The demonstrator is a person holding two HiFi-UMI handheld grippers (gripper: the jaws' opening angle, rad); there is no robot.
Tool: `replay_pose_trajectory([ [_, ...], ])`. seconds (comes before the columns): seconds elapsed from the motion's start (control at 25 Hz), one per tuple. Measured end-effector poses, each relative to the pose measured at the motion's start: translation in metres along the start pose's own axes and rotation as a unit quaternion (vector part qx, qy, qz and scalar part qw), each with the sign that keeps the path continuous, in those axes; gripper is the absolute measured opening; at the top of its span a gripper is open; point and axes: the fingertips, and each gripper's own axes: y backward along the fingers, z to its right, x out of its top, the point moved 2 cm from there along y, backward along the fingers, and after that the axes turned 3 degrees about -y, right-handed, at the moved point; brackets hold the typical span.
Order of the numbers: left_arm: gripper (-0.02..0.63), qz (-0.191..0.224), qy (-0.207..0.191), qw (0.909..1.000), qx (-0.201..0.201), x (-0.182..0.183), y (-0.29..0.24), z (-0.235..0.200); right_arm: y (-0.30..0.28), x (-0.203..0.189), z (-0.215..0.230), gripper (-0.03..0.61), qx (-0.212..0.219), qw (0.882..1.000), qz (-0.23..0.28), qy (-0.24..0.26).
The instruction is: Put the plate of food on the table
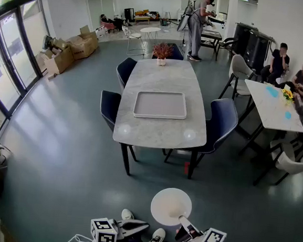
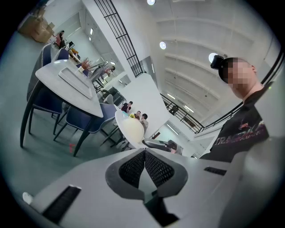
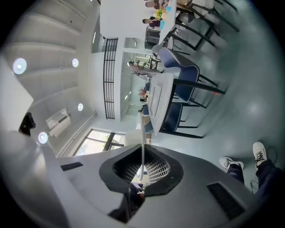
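Right claw (image 1: pixel 182 219) clamps the rim of the white plate (image 1: pixel 171 206), low over the floor and well short of the marble table (image 1: pixel 160 76); my left claw (image 1: pixel 143 225) is pressed together, pad to pad. On the table lies a grey tray (image 1: pixel 161 104). What the plate carries I cannot make out. Blue chairs (image 1: pixel 221 124) flank the table; a flower pot (image 1: pixel 162 54) stands at its far end.

We see a table (image 1: pixel 160 76) whose polished, marble-like top catches glare, a matt pale tray (image 1: pixel 159 116), chairs (image 1: pixel 222 121) in dark blue cloth, a glossy grey floor (image 1: pixel 59 152), a smooth white plate (image 1: pixel 171 206), and dull brown cardboard boxes (image 1: pixel 73 48).
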Motion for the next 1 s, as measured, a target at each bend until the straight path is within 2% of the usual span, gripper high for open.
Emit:
replay_pose_trajectory([
  [0.16, 0.009, -0.001, -0.006, 1.0000, -0.002, 0.002, -0.001, -0.002, -0.004, 0.002, -0.008, 0.018, 0.022, 1.000, -0.001, -0.001],
  [0.6, 0.009, 0.001, -0.001, 1.0000, 0.003, 0.003, 0.003, -0.001, -0.001, 0.001, -0.002, 0.018, 0.004, 1.000, -0.002, 0.003],
  [0.8, 0.009, 0.005, 0.004, 0.9999, 0.012, 0.004, 0.001, -0.005, -0.008, 0.003, -0.012, 0.018, 0.023, 1.000, -0.002, 0.006],
  [1.0, 0.009, 0.018, 0.015, 0.9994, 0.025, 0.010, -0.002, -0.012, -0.012, 0.010, -0.012, 0.018, 0.017, 1.000, -0.010, 0.017],
])
